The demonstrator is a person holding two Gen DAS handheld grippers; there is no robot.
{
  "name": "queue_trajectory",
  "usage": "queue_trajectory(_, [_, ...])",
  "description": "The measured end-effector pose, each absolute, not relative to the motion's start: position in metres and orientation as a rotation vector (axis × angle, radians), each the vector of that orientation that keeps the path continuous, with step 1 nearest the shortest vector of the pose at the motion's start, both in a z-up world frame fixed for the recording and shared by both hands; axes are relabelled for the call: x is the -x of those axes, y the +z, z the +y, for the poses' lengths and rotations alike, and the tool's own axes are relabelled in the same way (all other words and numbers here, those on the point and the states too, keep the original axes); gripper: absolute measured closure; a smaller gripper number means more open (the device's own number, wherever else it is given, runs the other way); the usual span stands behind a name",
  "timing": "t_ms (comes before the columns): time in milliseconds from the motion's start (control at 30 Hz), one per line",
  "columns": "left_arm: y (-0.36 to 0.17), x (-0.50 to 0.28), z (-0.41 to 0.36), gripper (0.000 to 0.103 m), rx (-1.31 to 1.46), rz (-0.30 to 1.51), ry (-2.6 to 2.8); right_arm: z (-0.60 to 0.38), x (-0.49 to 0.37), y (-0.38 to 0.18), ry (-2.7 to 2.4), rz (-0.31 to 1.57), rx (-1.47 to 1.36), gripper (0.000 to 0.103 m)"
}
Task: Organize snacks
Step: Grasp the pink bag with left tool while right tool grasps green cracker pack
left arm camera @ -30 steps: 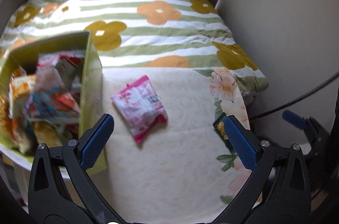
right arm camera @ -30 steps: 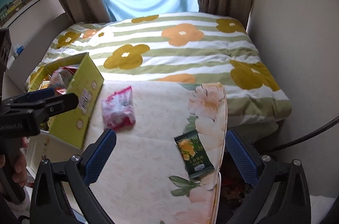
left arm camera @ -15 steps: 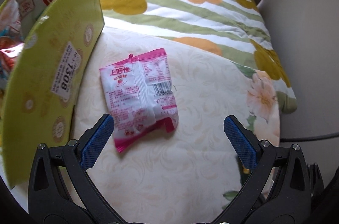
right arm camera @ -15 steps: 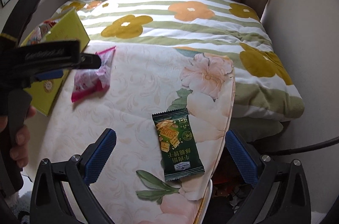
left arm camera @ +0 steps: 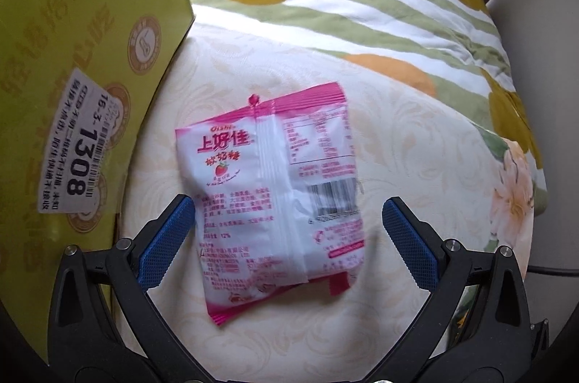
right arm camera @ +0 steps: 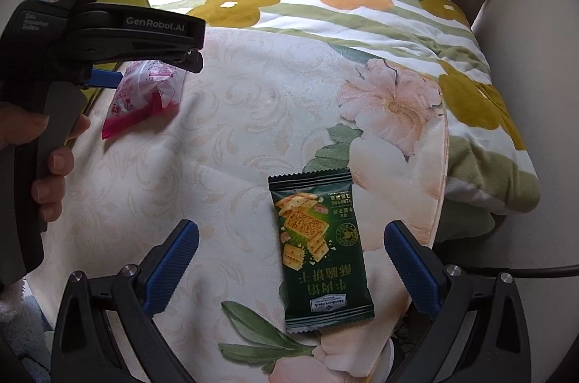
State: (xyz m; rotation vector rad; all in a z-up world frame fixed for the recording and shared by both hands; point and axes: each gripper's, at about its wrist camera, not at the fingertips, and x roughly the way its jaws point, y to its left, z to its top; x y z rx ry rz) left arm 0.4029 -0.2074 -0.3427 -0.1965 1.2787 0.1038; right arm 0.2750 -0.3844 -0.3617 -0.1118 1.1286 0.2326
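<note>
A pink and white snack packet [left arm camera: 275, 191] lies flat on the cream cloth, and my left gripper [left arm camera: 287, 223] stands open with a blue pad on each side of the packet's lower half, not touching it. The right wrist view shows the same pink packet [right arm camera: 144, 93] under the left gripper's black body [right arm camera: 108, 35], held by a hand [right arm camera: 47, 165]. A dark green cracker packet [right arm camera: 320, 252] lies near the cloth's right edge. My right gripper [right arm camera: 291, 252] is open around its lower part, not closed on it.
A yellow-green cardboard box [left arm camera: 83, 86] with a white label stands at the left, close to the pink packet. A striped flowered quilt [right arm camera: 325, 3] covers the bed behind. The cloth's right edge [right arm camera: 443, 165] drops off beside the green packet.
Both grippers have moved down and forward. The left one now straddles the pink packet, the right one straddles the green packet. Neither packet has moved.
</note>
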Motion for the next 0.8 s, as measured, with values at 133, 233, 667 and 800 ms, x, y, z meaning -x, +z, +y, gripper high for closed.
queue_trajectory(133, [-0.344,-0.402,-0.209,0.001,0.182,1.269,0.088,-0.384,-0.278,-0.363,0.231,1.132,0.119,0.001])
queue_trajectory(233, [-0.342,-0.399,-0.208,0.008,0.167,1.248,0.082,-0.382,-0.277,-0.364,0.228,1.140,0.130,0.002])
queue_trajectory(667, [-0.327,-0.388,-0.207,0.052,0.110,1.214,-0.016,-0.380,-0.273,-0.371,0.233,1.154,0.138,0.019])
queue_trajectory(800, [-0.319,-0.380,-0.213,0.053,0.057,1.200,-0.025,-0.381,-0.270,-0.372,0.236,1.149,0.146,0.022])
